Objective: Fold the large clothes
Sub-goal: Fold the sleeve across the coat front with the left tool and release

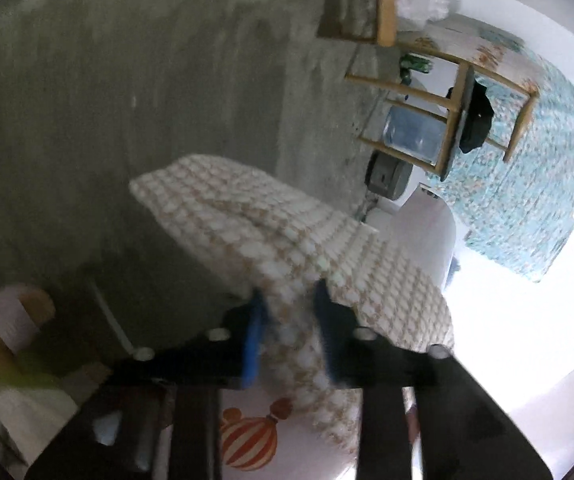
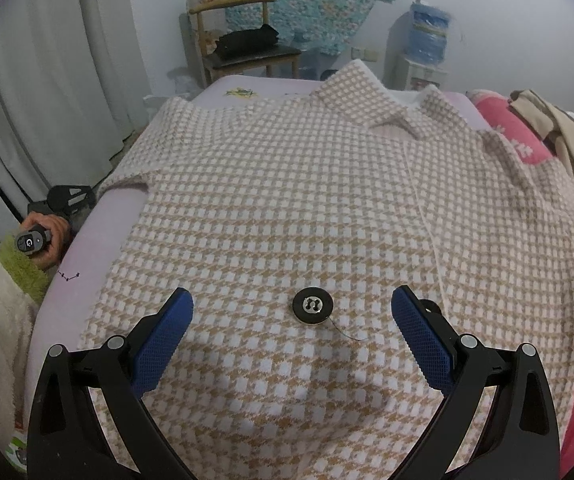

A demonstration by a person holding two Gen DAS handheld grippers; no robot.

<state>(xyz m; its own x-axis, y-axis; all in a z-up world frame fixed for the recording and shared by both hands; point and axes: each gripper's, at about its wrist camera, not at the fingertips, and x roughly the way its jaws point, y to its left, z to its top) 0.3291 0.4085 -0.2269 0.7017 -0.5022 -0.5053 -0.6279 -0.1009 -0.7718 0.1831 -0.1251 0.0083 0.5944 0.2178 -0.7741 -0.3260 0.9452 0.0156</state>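
The beige-and-white houndstooth woollen coat (image 2: pixel 307 200) lies spread on the lilac bed (image 2: pixel 99 232). The left gripper (image 1: pixel 287 320) has pinched its dangling sleeve (image 1: pixel 247 216); carry it inward without tugging. The right gripper (image 2: pixel 293 336) hovers, jaws apart, near the black button (image 2: pixel 311 304).

Right gripper (image 2: pixel 291 312): two black plastic arms are showing triangular cut-outs and round silver screw heads at the joints; each finger is wearing a blue pad (image 2: pixel 163 334) with a fine cross-hatched texture. Left gripper (image 1: pixel 287 316): the same black frame is showing silver screws and narrow blue pads (image 1: pixel 255 334) (this view is blurring badly). Person's hand (image 2: pixel 49 240): it is emerging from a fluffy sleeve (image 2: pixel 23 270), lime-green at the cuff and cream further up, beside a dark grey handle end (image 2: pixel 30 243) bearing a white letter mark.
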